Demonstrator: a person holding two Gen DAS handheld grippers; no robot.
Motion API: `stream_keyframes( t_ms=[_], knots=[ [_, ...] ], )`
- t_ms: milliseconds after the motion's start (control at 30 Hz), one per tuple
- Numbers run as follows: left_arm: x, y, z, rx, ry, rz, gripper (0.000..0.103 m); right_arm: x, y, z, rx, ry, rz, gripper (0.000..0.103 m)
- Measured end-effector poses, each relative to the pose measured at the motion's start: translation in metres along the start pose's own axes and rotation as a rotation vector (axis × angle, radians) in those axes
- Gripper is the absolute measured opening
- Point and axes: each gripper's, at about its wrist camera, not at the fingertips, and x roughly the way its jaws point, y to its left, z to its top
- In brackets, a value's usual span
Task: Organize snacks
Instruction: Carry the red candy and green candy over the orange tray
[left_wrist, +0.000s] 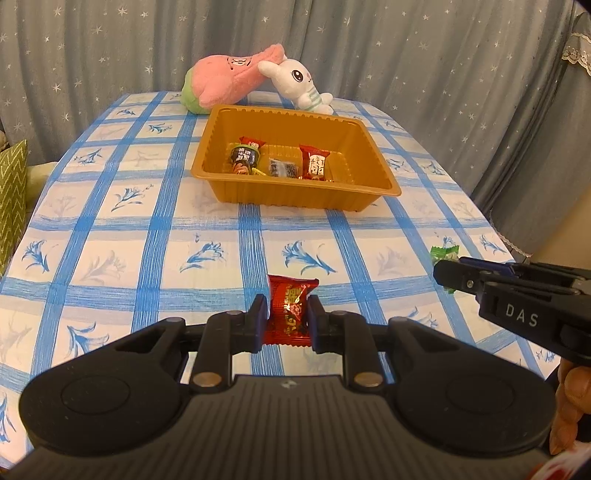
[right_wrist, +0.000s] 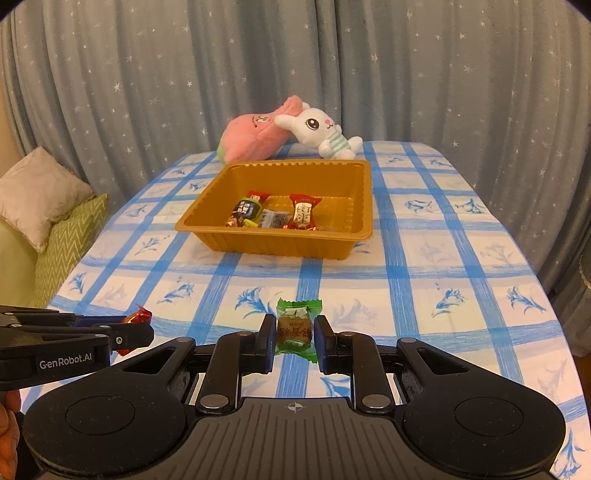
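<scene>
Gripping a red candy (left_wrist: 290, 312), the left gripper (left_wrist: 287, 321) had its jaws clamped on the wrapper's sides, near the table's (left_wrist: 147, 236) front edge. Beside it, the right gripper (right_wrist: 294, 334) pinched a green candy (right_wrist: 295, 326) the same way. Farther back sat the tray (left_wrist: 295, 192), holding several wrapped snacks (left_wrist: 314, 162), with a pink plush (left_wrist: 229, 77) and white bunny (left_wrist: 299, 83) behind it.
</scene>
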Motion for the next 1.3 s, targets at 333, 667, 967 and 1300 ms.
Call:
stream_keyframes(
  t_ms=[333,667,967,1300],
  knots=[
    [0.008,0.003,0.025,0.012,-0.029,0.002,0.020,0.011,-0.005,0.018,-0.002,-0.008,-0.005,0.022],
    [0.023,0.010,0.062,0.015,-0.064,0.009,0.020,0.030,-0.013,0.045,-0.009,-0.024,-0.007,0.022],
    [0.045,0.016,0.100,0.031,-0.090,0.010,0.020,0.056,-0.024,0.084,-0.011,-0.050,-0.004,0.022],
    [0.085,0.021,0.132,0.050,-0.089,0.017,0.020,0.102,-0.038,0.121,-0.001,-0.038,0.007,0.022]
  ],
)
